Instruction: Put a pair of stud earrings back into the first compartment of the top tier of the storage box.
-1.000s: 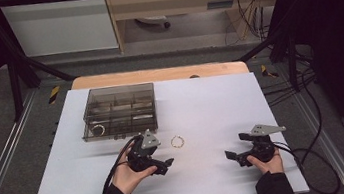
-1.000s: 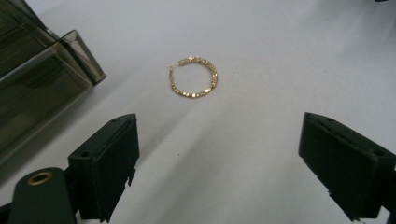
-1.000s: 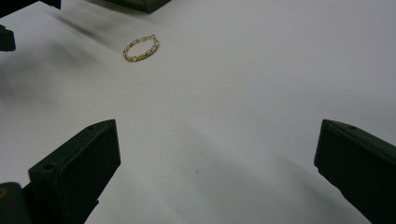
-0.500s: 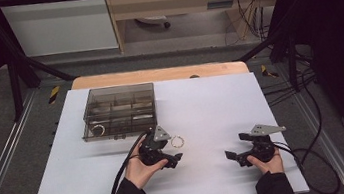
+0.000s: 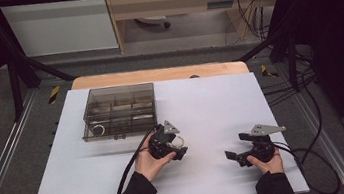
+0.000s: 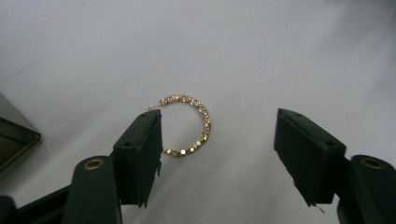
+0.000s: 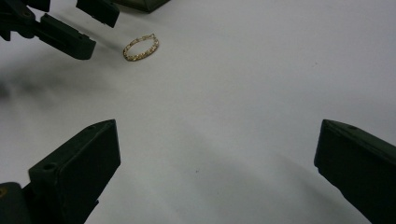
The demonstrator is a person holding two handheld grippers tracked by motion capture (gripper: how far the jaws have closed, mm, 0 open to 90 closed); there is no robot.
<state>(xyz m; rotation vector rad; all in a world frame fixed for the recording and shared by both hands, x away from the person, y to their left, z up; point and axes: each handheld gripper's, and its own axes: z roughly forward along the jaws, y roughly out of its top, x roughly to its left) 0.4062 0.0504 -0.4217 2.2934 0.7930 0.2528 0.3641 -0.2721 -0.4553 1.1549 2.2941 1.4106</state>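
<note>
A gold beaded hoop (image 6: 189, 125) is flanked on the white surface (image 5: 211, 107) by spread left gripper (image 6: 217, 140) jaws; right gripper (image 7: 217, 172) is held spread, well apart.

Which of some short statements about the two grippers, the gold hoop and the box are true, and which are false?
1. The left gripper is open. True.
2. The gold hoop earring lies inside the compartment box. False: it lies on the white table.
3. The right gripper holds the hoop. False: it is open, with nothing between its jaws.
4. The hoop lies between the left jaws, close to one of them. True.
</note>
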